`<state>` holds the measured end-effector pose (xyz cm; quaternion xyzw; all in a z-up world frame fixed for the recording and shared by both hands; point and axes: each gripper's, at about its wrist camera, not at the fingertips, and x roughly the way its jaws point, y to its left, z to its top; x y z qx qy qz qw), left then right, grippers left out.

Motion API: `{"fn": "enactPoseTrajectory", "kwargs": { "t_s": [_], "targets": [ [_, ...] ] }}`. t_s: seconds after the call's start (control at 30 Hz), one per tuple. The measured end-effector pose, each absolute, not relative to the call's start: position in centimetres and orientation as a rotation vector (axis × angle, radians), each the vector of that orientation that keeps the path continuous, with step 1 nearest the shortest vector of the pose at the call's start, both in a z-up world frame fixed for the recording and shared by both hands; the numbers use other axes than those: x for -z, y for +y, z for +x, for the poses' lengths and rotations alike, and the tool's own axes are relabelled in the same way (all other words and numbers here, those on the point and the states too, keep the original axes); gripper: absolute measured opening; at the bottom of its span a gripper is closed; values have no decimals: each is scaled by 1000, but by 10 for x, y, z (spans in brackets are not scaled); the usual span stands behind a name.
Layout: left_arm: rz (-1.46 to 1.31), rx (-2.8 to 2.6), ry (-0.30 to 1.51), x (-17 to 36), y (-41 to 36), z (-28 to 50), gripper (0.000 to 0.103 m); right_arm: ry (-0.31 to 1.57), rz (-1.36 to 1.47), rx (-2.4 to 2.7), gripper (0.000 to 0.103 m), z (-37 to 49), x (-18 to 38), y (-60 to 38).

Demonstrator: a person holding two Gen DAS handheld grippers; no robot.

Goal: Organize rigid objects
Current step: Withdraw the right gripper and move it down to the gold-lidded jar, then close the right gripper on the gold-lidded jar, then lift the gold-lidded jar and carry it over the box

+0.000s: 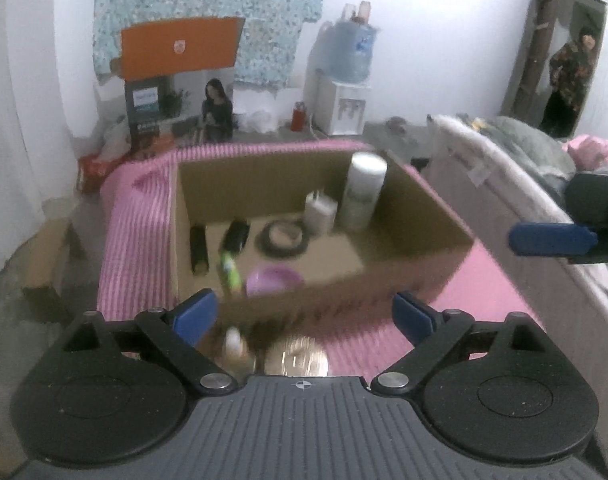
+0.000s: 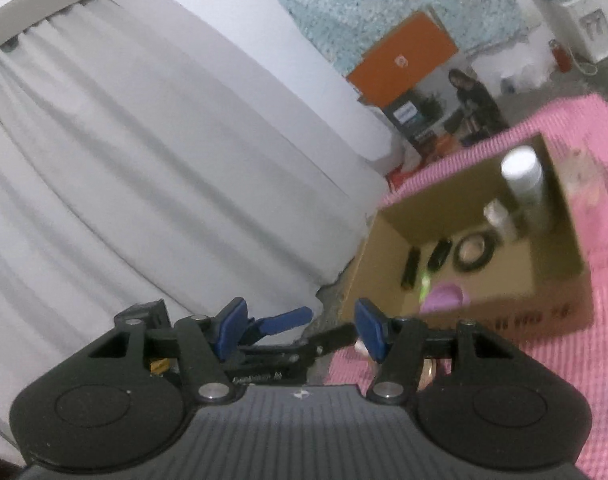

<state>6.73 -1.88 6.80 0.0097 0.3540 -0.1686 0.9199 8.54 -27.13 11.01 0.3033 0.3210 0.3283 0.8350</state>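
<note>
An open cardboard box (image 1: 403,240) is seen standing on a pink striped cloth (image 1: 136,248) that covers the surface beneath it; what that surface is cannot be made out. Inside the box, against the far wall toward its right corner, a tall white bottle (image 1: 363,190) stands upright with a smaller white item (image 1: 319,211) just beside it, too blurred to be identified. On the box floor a dark ring-shaped object (image 1: 282,238) lies near two dark cylinders (image 1: 198,250), and a green-and-white item (image 1: 230,276) and a purple round piece (image 1: 274,280) lie near the front wall, which cuts off their lower edges. Both views are smeared by motion blur. The left gripper (image 1: 304,314) is held before the box with its jaws spread wide and nothing between them. Just below them, a gold round object (image 1: 298,360) and a small pale item (image 1: 234,340) rest on the cloth outside the box, partly hidden by the gripper body. The right gripper (image 2: 300,330) is seen with its jaws partly open and empty; beyond them part of the left gripper crosses the view. In the left wrist view the right gripper is cut off at the right edge. A translucent object (image 2: 583,180) behind the box is too blurred to be named.
</note>
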Motion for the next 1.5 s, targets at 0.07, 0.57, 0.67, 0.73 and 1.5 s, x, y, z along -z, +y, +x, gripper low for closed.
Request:
{"fn": "enactPoseTrajectory", "kwargs": {
  "t_s": [0.07, 0.57, 0.67, 0.73, 1.5],
  "targets": [
    [41, 348, 751, -52, -18, 60, 95, 725, 641, -673, 62, 84, -91, -265],
    [123, 400, 810, 16, -28, 58, 78, 1020, 660, -543, 59, 132, 17, -231],
    [122, 407, 820, 23, -28, 64, 77, 1037, 643, -538, 56, 146, 25, -220],
    [135, 402, 822, 26, -29, 68, 75, 1047, 631, -529, 55, 153, 29, -215],
    [145, 529, 840, 35, -54, 79, 69, 1130, 549, -497, 40, 173, 45, -212]
  ]
}}
